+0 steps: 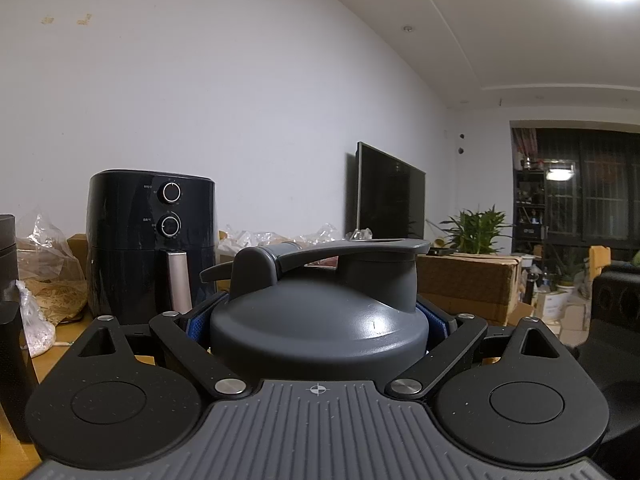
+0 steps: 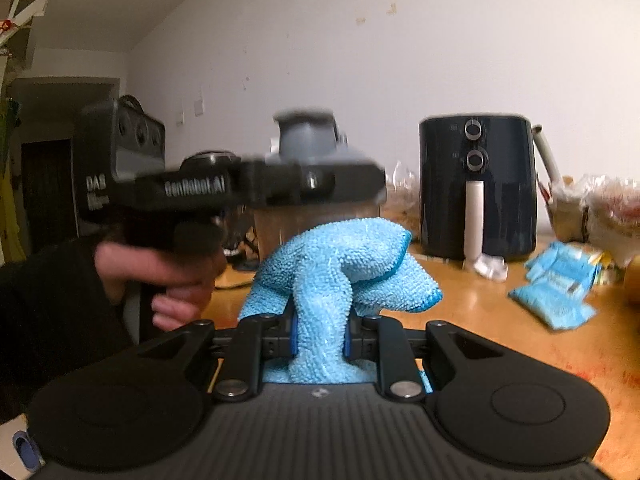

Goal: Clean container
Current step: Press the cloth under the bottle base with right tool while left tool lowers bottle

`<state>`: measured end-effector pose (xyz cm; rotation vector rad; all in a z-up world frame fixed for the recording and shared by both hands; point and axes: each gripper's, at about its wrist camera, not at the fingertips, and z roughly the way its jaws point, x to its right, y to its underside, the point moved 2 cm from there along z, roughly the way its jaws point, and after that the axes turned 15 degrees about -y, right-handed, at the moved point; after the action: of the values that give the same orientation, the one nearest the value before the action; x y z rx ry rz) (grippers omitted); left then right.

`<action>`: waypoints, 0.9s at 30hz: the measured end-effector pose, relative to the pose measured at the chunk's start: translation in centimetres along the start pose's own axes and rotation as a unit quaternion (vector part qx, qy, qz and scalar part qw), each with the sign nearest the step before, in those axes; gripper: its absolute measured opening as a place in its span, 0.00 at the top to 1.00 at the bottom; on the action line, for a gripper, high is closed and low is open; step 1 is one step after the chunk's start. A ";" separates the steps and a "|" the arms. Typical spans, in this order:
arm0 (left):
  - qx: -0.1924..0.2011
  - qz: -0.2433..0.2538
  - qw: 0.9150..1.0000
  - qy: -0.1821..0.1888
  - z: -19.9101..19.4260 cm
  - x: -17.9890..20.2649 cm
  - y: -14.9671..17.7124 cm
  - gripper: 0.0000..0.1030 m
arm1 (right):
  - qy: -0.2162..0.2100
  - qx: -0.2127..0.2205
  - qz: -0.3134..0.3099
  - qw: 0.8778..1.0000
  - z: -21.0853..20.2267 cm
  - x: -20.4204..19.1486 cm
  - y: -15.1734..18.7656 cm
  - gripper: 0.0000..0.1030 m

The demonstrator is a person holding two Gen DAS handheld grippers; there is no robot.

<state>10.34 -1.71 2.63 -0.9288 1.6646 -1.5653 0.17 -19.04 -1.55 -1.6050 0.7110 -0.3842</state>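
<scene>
- The left tool [image 1: 318, 320] is clamped around the grey lid of the container [image 1: 320, 320], its blue-padded fingers [image 1: 434, 322] pressed against either side of the lid just below the flip-top spout.
- From the right wrist view, that same left tool [image 2: 320, 184] is seen side-on and blurred, held level by a hand [image 2: 160, 276] in a dark sleeve [image 2: 44, 320]; the container [image 2: 308, 216] hangs in its grip, its clear body below the grey cap.
- The right tool [image 2: 319, 336] is clenched on a light blue cloth [image 2: 332, 268], jaws nearly together with the cloth bunched between them and spilling up and out over the fingers.
- The cloth sits just in front of the lower body of the container; because of motion blur it is hard to say whether the two touch.
- Beyond the container, a black air fryer [image 2: 476, 188] stands on the wooden bench [image 2: 480, 320], well to the right of the container in the right wrist view.
- A blue-and-white packet [image 2: 560, 288] lies on the bench near the fryer's right side, with clear plastic bags [image 2: 612, 208] against the wall behind it.
- In the left wrist view a dark television [image 1: 390, 196] stands further along the wall, a green plant [image 1: 476, 228] and a cardboard box [image 1: 464, 284] beside it.
</scene>
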 end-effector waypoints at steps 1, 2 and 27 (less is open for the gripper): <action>0.000 0.000 1.000 0.000 0.0 0.0 0.0 0.08 | 0.000 0.004 -0.002 1.000 -0.1 0.0 -0.3 0.86; 0.000 0.000 1.000 0.000 0.0 0.0 0.0 0.08 | 0.000 0.008 -0.004 1.000 -0.2 -0.1 -0.5 0.86; -0.001 0.001 1.000 0.000 0.1 0.0 0.0 0.08 | 0.004 -0.010 -0.013 1.000 0.2 0.0 -0.6 0.85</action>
<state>10.43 -1.77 2.66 -0.9281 1.6663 -1.5641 0.45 -18.88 -1.04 -1.6339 0.7020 -0.4038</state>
